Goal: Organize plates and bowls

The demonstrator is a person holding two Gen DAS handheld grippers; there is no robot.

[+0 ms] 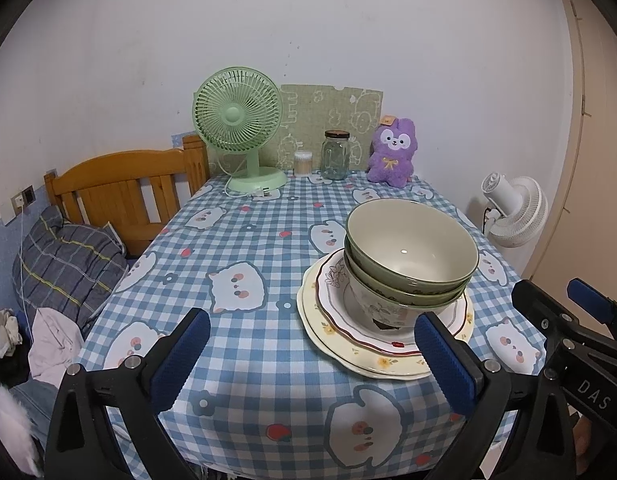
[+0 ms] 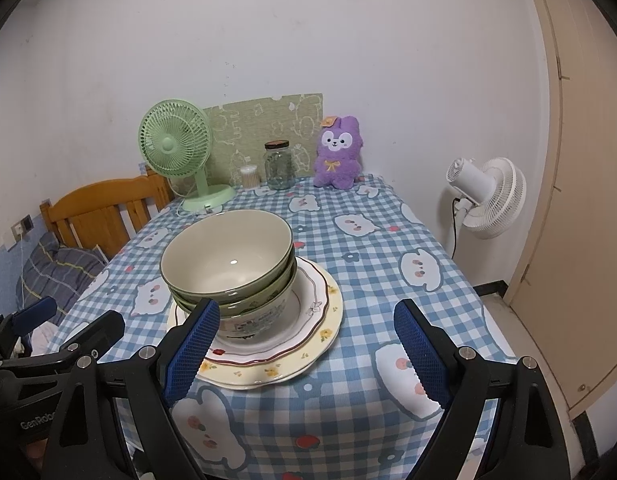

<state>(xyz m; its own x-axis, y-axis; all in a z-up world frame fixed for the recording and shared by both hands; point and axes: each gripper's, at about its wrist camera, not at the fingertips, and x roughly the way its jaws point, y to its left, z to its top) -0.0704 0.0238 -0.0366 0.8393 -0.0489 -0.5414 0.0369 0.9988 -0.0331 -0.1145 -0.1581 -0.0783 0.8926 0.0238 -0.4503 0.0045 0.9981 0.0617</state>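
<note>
One stack of dishes stands near the table's front edge. Two green bowls (image 1: 412, 248) (image 2: 228, 256) nest on a white patterned bowl (image 1: 378, 310) (image 2: 256, 318). Under them lie a red-rimmed plate (image 1: 336, 300) (image 2: 312, 300) and cream flowered plates (image 1: 348, 354) (image 2: 328, 332). My left gripper (image 1: 316, 356) is open with nothing between its blue pads; its right pad overlaps the stack's front right in the picture. My right gripper (image 2: 308, 350) is open too, empty, its left pad just in front of the stack.
The checked tablecloth (image 1: 248, 248) (image 2: 372, 260) covers the table. At the back stand a green fan (image 1: 238, 120) (image 2: 176, 140), a glass jar (image 1: 335, 156) (image 2: 279, 166), a swab box (image 1: 302, 163) and a purple plush (image 1: 392, 152) (image 2: 338, 154). A wooden bedframe (image 1: 120, 188) is left, a white fan (image 2: 488, 196) right.
</note>
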